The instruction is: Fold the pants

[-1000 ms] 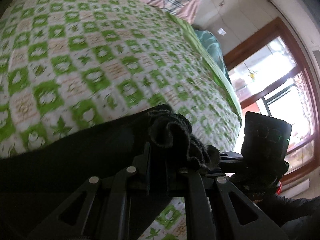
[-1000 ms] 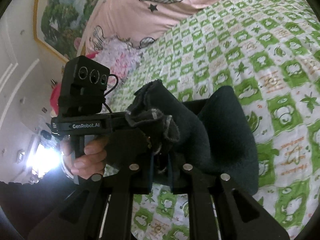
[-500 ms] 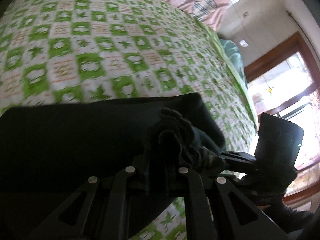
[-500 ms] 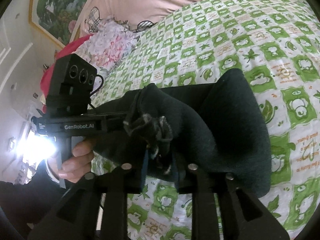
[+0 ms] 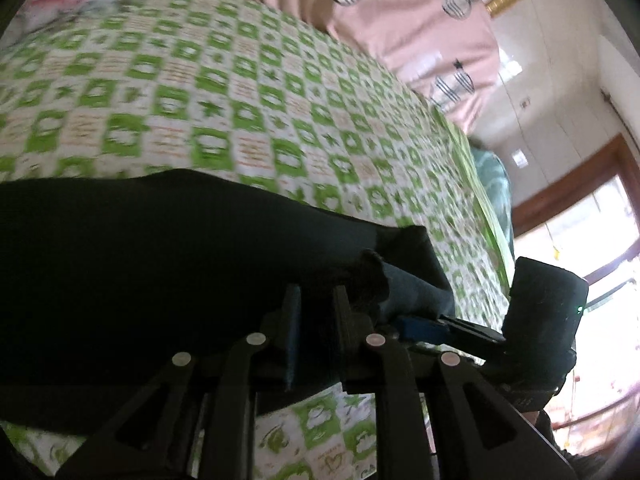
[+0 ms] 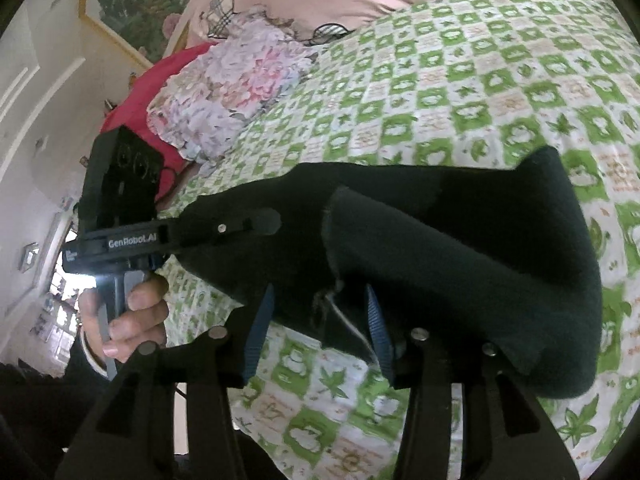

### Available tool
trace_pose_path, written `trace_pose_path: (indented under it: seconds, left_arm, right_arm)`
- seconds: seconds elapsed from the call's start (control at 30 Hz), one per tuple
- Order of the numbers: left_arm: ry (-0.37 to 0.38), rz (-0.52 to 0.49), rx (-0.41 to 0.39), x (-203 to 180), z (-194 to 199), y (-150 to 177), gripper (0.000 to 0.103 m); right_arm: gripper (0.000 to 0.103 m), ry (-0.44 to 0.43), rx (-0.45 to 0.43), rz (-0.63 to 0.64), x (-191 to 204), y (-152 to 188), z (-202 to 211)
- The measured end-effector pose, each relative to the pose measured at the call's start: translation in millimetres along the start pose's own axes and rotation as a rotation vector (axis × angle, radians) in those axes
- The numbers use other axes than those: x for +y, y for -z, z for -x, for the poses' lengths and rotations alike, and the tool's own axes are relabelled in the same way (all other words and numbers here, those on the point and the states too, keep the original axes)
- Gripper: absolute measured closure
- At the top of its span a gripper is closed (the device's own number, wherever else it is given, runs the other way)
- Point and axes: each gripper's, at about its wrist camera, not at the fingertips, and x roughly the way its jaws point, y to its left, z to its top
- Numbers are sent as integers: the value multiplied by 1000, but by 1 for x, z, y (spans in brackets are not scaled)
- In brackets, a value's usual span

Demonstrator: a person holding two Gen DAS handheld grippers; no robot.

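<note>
Dark pants point(image 5: 160, 264) lie folded over on a green-and-white checked bedspread point(image 5: 240, 92). In the left wrist view my left gripper point(image 5: 316, 294) has its jaws parted a little, with the cloth's edge lying between and past the fingers. In the right wrist view my right gripper point(image 6: 318, 308) is open wide over the pants point(image 6: 460, 248), and a folded edge with a pale thread lies loose between the blue pads point(image 6: 374, 320). The left gripper also shows in the right wrist view point(image 6: 264, 222), lying on the cloth.
Pink pillows point(image 5: 400, 12) and a floral cushion point(image 6: 224, 92) lie at the head of the bed. A red cushion point(image 6: 136, 100) sits beside them. A window with a wooden frame point(image 5: 576, 184) stands past the bed's right edge point(image 5: 486, 220).
Both grippers came down to the bed with the bunched cloth and opened. The cloth has dropped out of the jaws and now lies flat in a fold on the bedspread.
</note>
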Motion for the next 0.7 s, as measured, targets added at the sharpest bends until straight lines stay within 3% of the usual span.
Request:
trace_pose_path:
  seconds: [0.23,0.37,0.57,0.7]
  left_arm:
    - [-60,88,-89,21,37,17,76]
    - [-89,164,-154,34,60,34,57]
    - [-130,303,-252,61,101,64,57]
    - [-184,396,-313,77,125,85,48]
  right_arm:
    - [55,-33,20,75,25,-17,-10]
    - [55,-45,32,121,37,-30,-18]
    - [55,-60,62,200,58,-51,-36]
    - [55,-75,85,249,73,-63,-51]
